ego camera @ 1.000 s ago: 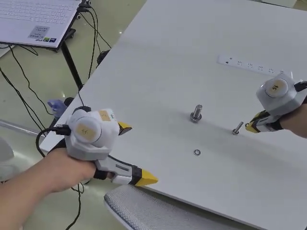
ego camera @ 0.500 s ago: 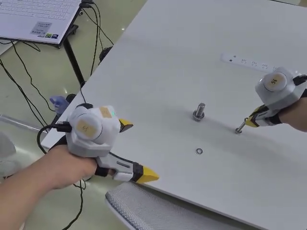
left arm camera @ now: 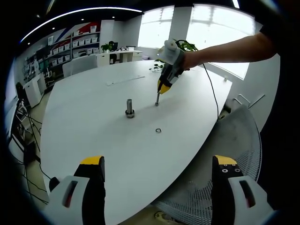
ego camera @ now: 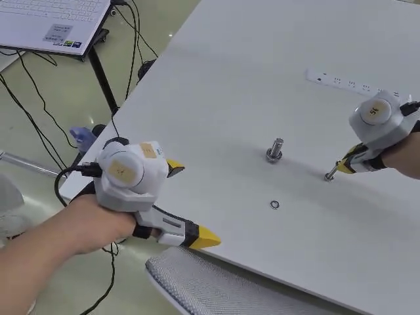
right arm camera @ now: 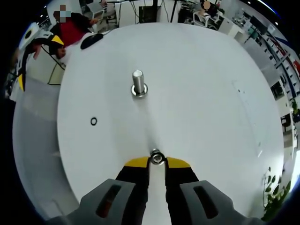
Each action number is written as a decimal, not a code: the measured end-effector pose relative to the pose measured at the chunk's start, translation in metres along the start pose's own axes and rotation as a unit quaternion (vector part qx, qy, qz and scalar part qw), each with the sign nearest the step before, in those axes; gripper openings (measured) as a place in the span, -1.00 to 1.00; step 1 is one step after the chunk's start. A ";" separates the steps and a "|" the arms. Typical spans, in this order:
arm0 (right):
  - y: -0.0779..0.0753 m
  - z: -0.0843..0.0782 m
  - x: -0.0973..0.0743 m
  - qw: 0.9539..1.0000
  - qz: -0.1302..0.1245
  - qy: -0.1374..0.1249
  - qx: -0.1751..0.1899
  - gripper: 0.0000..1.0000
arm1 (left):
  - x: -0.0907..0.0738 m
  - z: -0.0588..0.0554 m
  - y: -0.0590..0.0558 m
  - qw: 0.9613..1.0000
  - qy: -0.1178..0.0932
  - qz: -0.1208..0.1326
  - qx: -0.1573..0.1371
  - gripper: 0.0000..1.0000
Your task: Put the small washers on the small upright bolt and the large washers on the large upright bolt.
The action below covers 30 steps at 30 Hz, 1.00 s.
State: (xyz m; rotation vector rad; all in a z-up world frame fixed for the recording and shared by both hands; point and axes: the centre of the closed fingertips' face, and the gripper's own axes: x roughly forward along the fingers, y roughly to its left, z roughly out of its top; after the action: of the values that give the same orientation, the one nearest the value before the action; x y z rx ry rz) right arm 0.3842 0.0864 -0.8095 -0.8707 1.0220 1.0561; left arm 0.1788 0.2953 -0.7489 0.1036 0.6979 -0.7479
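Observation:
The large upright bolt (ego camera: 275, 151) (left arm camera: 130, 107) (right arm camera: 138, 83) stands mid-table with a ring at its base. A small washer (ego camera: 274, 204) (left arm camera: 158, 130) (right arm camera: 93, 121) lies loose in front of it. To the right stands the small bolt (ego camera: 330, 174) (left arm camera: 157, 99). My right gripper (ego camera: 341, 168) (left arm camera: 160, 88) (right arm camera: 157, 161) sits at that bolt's top, jaws nearly together on a small shiny ring that looks like a washer. Off the table's near-left edge, my left gripper (ego camera: 190, 203) (left arm camera: 158, 161) is open and holds nothing.
A white power strip (ego camera: 348, 85) (left arm camera: 124, 80) lies at the table's far side. A grey mesh chair (ego camera: 197, 282) (left arm camera: 225, 154) stands against the near edge. A laptop (ego camera: 46, 23) on a stand and cables are on the floor side, left.
My right gripper has moved in from beside the small bolt onto its top. The left gripper has stayed about where it was; the head view shifted slightly.

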 end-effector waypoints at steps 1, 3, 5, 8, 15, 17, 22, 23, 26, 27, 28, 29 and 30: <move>0.000 0.000 0.000 1.000 0.000 0.000 -0.001 -0.75 | 0.000 0.000 0.000 1.000 0.001 0.000 0.000 0.91; 0.000 0.000 0.000 1.000 0.000 0.001 -0.001 -0.75 | -0.001 -0.001 0.000 1.000 0.002 0.000 -0.001 0.91; 0.001 0.001 0.001 1.000 0.001 0.001 0.000 -0.75 | -0.001 -0.002 0.000 1.000 0.001 -0.001 -0.001 0.92; 0.002 -0.001 0.003 1.000 0.002 0.005 -0.002 -0.75 | -0.001 -0.003 0.001 1.000 0.002 0.000 -0.003 0.92; 0.002 -0.002 0.007 1.000 0.004 0.008 -0.004 -0.75 | -0.002 -0.005 0.001 1.000 0.005 0.001 -0.004 0.90; 0.003 -0.002 0.008 1.000 0.005 0.010 -0.006 -0.75 | -0.003 -0.004 0.000 1.000 0.004 0.002 0.000 0.89; 0.003 -0.003 0.013 1.000 0.005 0.013 -0.008 -0.75 | -0.005 0.000 0.001 1.000 0.000 0.002 0.002 0.89; 0.004 -0.004 0.014 1.000 0.006 0.014 -0.008 -0.75 | -0.005 0.001 0.002 1.000 0.000 0.002 0.001 0.89; 0.004 -0.005 0.016 1.000 0.007 0.015 -0.009 -0.75 | -0.004 0.000 0.003 1.000 0.001 0.002 0.001 0.88; 0.004 -0.006 0.017 1.000 0.006 0.015 -0.009 -0.75 | -0.004 -0.001 0.004 1.000 0.001 0.001 0.001 0.88; 0.004 -0.006 0.017 1.000 0.005 0.017 -0.010 -0.75 | -0.004 -0.001 0.004 1.000 -0.001 0.001 -0.001 0.87; 0.004 -0.006 0.018 1.000 0.004 0.017 -0.013 -0.75 | -0.003 -0.002 0.004 1.000 0.000 0.001 -0.002 0.87; 0.004 -0.006 0.019 1.000 0.004 0.017 -0.013 -0.75 | -0.003 -0.002 0.004 1.000 -0.001 0.000 -0.002 0.87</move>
State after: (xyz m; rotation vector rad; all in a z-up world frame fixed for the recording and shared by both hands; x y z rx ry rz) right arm 0.3823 0.0870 -0.8292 -0.9095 1.0424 1.0659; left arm 0.1785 0.3007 -0.7491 0.0992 0.6986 -0.7455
